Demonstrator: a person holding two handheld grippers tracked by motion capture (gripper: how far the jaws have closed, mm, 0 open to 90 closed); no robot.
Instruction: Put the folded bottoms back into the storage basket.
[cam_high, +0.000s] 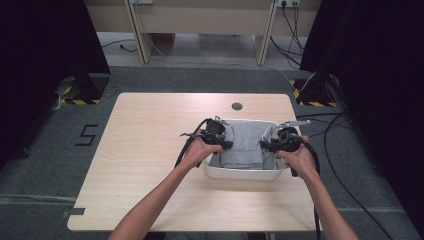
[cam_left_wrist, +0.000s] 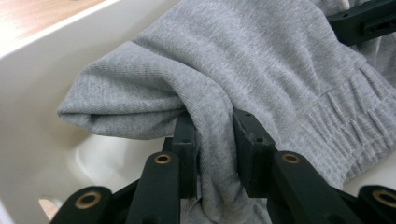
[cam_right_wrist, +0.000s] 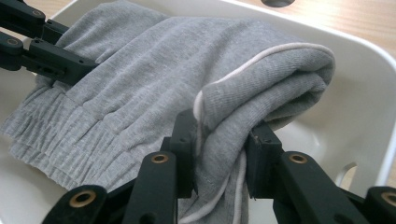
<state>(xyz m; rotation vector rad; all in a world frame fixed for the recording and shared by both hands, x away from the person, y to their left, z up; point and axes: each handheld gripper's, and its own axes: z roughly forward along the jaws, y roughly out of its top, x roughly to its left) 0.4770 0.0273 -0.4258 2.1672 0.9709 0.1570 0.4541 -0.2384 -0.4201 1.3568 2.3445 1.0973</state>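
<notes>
Two tools pinch the grey cloth in the white tub.

The left tool (cam_left_wrist: 212, 154) is clamped on a fold at one side of the grey cloth (cam_high: 245, 145), and the right tool (cam_right_wrist: 219, 154) is clamped on the other side. The cloth lies inside the white tub (cam_high: 240, 173), which sits on the bench (cam_high: 150, 150).

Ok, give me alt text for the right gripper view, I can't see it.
The right gripper has its two black jaws closed on a fold of a grey garment lying in a white tub. The left gripper grips the garment's far edge at upper left.
</notes>
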